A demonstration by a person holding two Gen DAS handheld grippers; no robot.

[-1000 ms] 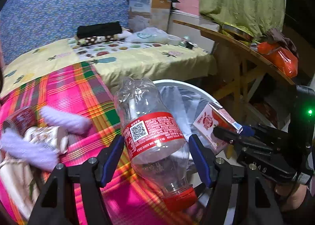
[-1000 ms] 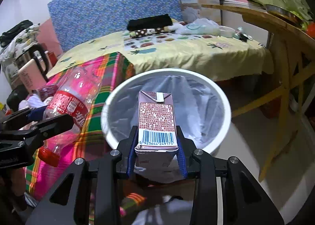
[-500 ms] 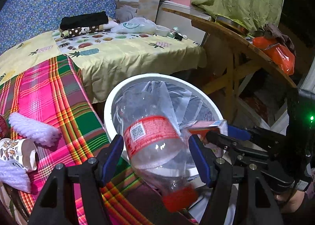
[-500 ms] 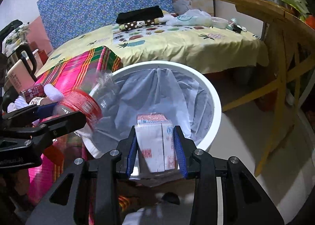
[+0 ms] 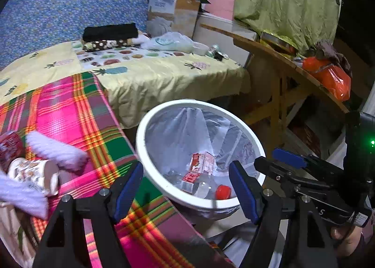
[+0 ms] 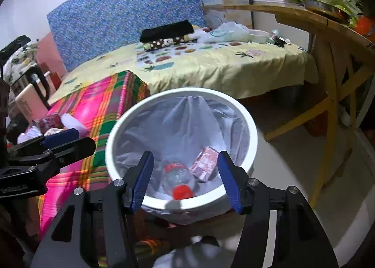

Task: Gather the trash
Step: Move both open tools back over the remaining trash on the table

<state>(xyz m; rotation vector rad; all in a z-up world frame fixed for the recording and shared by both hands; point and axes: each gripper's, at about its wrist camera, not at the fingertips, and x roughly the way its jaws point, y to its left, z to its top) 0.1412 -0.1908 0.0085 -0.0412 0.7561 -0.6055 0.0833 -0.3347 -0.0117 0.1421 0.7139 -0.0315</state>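
Note:
A white trash bin [image 5: 196,103] with a clear liner stands beside the plaid-covered surface. Inside it lie a clear plastic bottle [image 5: 199,184] with a red label and red cap, and a pink drink carton [image 5: 202,161]. My left gripper [image 5: 186,165] hovers over the bin's near rim, its jaws opening with nothing between them. My right gripper [image 6: 186,154] hangs over the bin [image 6: 187,91], jaws also opening and empty, with the bottle [image 6: 177,175] and carton [image 6: 204,166] below. Each gripper shows in the other's view: right gripper [image 5: 281,162], left gripper [image 6: 70,139].
On the pink plaid cloth [image 5: 70,113] at left lie a red can [image 5: 9,148], a patterned paper cup [image 5: 35,174] and white foam sleeves [image 5: 56,150]. Behind is a bed with a yellow sheet [image 5: 164,73]. A wooden table [image 5: 276,57] with an orange bag stands at right.
Both grippers opened over the bin. The bottle left the left jaws and the carton left the right jaws; both now lie at the bottom of the bin.

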